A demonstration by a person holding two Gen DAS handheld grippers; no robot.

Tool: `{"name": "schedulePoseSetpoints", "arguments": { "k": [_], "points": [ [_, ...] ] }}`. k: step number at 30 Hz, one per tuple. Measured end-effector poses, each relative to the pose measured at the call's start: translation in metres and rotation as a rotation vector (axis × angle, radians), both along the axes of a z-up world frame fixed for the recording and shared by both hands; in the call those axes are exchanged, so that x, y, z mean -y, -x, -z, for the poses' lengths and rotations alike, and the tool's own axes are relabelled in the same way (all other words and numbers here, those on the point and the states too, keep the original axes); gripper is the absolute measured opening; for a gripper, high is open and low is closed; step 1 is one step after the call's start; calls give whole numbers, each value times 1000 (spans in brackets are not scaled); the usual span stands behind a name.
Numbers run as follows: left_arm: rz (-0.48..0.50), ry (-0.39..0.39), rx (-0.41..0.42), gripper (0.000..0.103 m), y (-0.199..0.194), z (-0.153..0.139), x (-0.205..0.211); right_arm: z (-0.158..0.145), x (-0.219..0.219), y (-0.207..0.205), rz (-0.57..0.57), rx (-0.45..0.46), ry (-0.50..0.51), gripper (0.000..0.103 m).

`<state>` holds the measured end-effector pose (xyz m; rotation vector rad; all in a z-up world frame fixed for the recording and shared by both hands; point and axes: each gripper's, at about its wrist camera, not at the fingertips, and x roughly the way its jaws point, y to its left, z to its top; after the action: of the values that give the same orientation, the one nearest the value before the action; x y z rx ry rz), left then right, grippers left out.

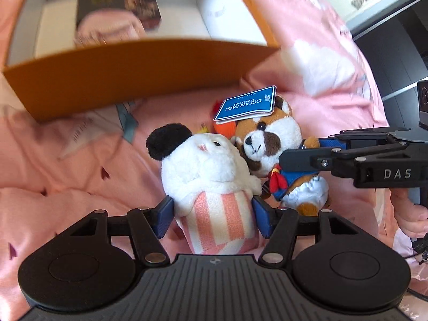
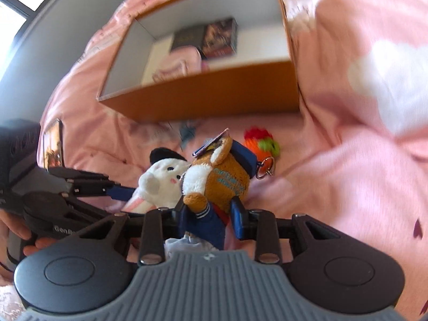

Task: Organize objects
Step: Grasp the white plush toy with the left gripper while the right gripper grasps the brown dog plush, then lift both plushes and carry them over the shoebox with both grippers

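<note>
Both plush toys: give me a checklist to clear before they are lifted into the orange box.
1. Left gripper fingers clamped on the white plush: ok.
2. Right gripper fingers clamped on the brown plush: ok.
3. Orange box open on top: ok.
4. Free floor space in box beside the dark book: ok.
5. The two plush toys apart from each other: not ok, they press together.
6. Keyring free of the orange fuzzy toy: cannot tell.
</note>
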<state>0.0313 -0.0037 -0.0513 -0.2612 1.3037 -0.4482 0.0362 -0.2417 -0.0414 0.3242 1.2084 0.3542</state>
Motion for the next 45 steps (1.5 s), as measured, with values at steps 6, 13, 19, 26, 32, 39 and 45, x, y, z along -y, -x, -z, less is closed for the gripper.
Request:
{"name": "schedulePoseSetpoints", "arguments": {
  "k": [6, 13, 19, 26, 32, 39, 45],
  "points": [
    [-155, -43, 141, 71, -5, -7, -26, -10, -16, -17, 5, 120, 15, 34],
    [-219, -67, 165, 71, -14, 23, -29, 16, -39, -31, 19, 155, 65, 34],
    [-247, -65, 97, 73, -23, 47, -38, 49, -38, -39, 51, 86, 95, 34],
    [-234, -105, 71, 80, -22, 41, -40, 55, -33, -41, 69, 52, 58, 37],
    [-226, -76, 36, 83, -23, 26, -49, 54, -33, -43, 58, 37, 54, 39],
    [-320, -35, -38, 76, -36, 39, -70, 49, -27, -47, 74, 36, 31, 39],
    [-333, 15, -62, 76, -36, 53, -72, 54, -30, -54, 71, 15, 35, 40]
  ]
}}
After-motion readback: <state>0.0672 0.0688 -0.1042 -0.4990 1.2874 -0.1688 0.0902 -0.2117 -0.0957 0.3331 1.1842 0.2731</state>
